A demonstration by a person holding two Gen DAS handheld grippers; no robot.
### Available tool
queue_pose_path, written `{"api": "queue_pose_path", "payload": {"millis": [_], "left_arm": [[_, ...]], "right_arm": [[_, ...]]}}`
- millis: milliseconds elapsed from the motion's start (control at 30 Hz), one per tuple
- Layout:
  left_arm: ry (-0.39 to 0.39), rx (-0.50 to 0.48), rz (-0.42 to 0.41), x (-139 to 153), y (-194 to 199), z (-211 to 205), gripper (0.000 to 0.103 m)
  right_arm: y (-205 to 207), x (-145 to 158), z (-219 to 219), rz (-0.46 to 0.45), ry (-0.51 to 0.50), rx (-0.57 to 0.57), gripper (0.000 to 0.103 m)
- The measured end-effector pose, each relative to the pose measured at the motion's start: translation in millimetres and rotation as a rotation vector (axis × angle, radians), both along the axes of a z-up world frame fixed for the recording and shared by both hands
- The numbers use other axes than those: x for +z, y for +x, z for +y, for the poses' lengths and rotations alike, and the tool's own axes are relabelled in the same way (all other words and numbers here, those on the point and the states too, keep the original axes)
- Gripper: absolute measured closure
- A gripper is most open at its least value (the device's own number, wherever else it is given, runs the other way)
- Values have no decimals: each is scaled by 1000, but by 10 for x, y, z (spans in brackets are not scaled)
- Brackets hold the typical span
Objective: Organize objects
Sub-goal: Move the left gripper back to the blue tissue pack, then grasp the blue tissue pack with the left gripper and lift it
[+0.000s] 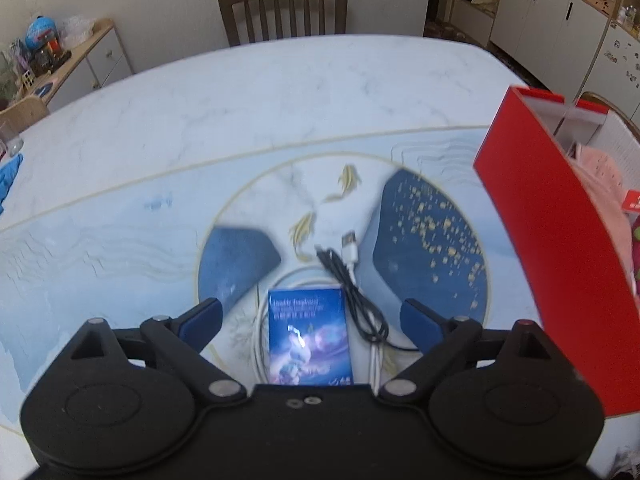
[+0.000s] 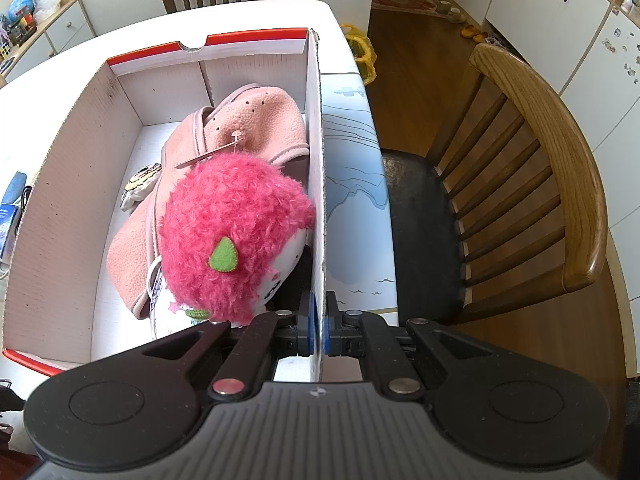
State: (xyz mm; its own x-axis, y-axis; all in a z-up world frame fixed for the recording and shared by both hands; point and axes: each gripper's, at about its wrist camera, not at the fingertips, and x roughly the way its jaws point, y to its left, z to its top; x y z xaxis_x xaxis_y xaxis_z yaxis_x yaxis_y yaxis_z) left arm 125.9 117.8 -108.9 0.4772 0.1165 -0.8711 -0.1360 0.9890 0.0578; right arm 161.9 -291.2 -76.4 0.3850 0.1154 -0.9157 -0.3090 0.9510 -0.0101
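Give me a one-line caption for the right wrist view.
Right gripper clamps the red box's wall; pink plush doll inside.

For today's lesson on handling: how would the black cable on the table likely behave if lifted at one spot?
The black cable lies in loose bends, so it would probably droop and trail. It looks thin, likely light. It crosses the white cable, so that might drag along.

Wooden chair (image 2: 532,184) beside table (image 1: 280,92); white cabinets (image 1: 560,28) beyond.

Corrugated cardboard box (image 2: 60,200), fuzzy plush doll (image 2: 236,224), fleece hat (image 2: 256,120)
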Motion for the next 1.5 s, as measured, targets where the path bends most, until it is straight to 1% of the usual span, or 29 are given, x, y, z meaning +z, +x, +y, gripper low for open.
{"api": "queue_pose_path", "payload": {"millis": [233,467,633,733,767,833,900,1000,1233,1400,1500], "left_arm": [[20,21,51,-266,-80,56,6],[33,37,78,-413,-129,87,7],[61,47,64,-441,-155,80,13],[86,29,47,-435,-158,23,19],[93,24,43,-432,-154,5,23],[110,14,32,-422,-148,-31,29],[117,9,26,-411,-141,-53,41],[107,11,27,-400,-131,-51,53],[96,42,17,-292,-120,-8,54],[73,55,-23,-51,-111,-9,54],[51,44,-52,134,-96,-75,54]], "right_arm": [[-1,0,-6,0,1,-1,99],[-3,-8,-15,0,-4,0,99],[-4,-9,-11,-1,-6,0,99],[-5,-9,-7,-2,-7,1,99],[-6,-9,-6,-2,-8,1,99],[-7,-8,-6,-2,-8,1,99],[-8,-7,-5,-3,-9,2,99],[-11,-7,-5,-3,-10,2,99],[-10,-6,-3,-3,-9,1,99],[-14,-5,0,-3,-8,0,99],[-17,-5,0,-2,-7,-1,99]]}}
